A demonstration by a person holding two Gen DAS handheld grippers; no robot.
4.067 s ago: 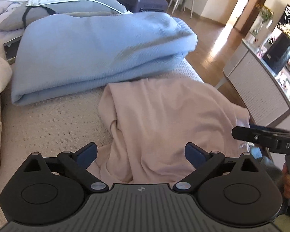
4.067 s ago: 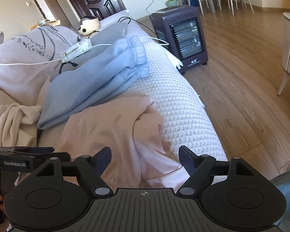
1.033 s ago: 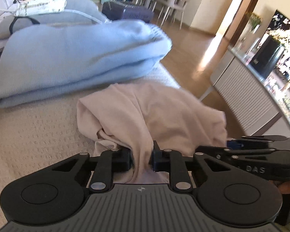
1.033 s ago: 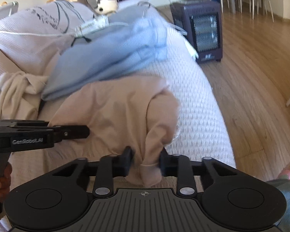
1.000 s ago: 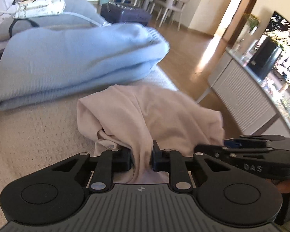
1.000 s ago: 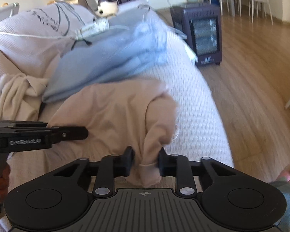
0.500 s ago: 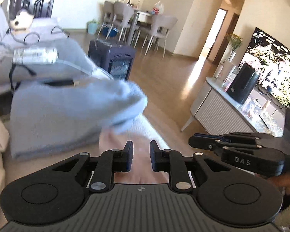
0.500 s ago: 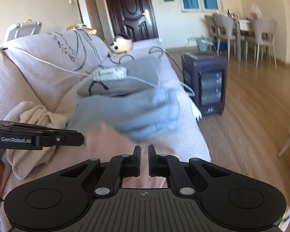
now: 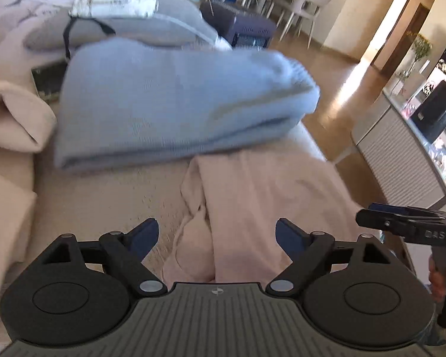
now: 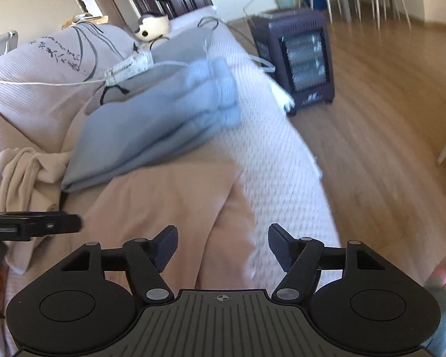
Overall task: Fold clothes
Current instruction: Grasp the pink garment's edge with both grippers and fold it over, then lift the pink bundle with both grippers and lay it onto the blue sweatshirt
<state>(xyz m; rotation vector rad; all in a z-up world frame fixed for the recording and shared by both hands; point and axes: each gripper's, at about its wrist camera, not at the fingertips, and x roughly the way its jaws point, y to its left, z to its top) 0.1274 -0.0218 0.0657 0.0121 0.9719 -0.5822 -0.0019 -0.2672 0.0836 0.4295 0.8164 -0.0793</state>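
Note:
A pale pink garment [image 9: 261,196] lies spread on the sofa seat, smoother on its right half, bunched along its left edge. My left gripper [image 9: 215,236] hovers open just above its near end, nothing between the fingers. In the right wrist view the same pink garment [image 10: 178,205] lies flat with one long crease, and my right gripper [image 10: 223,248] stands open over its near edge. A folded light blue garment [image 9: 175,101] rests behind the pink one. The right gripper's body [image 9: 413,227] shows at the right of the left wrist view.
A beige cloth [image 10: 23,172] is heaped at the sofa's back left. A grey cushion [image 9: 119,26] with a white power strip [image 9: 116,3] lies behind the blue pile. A dark heater [image 10: 300,56] stands on the wood floor; a white cabinet [image 9: 401,160] with a TV stands right.
Both grippers, shut on the pink garment a second ago and lifting it, have let go and opened. The garment now lies flatter on the sofa.

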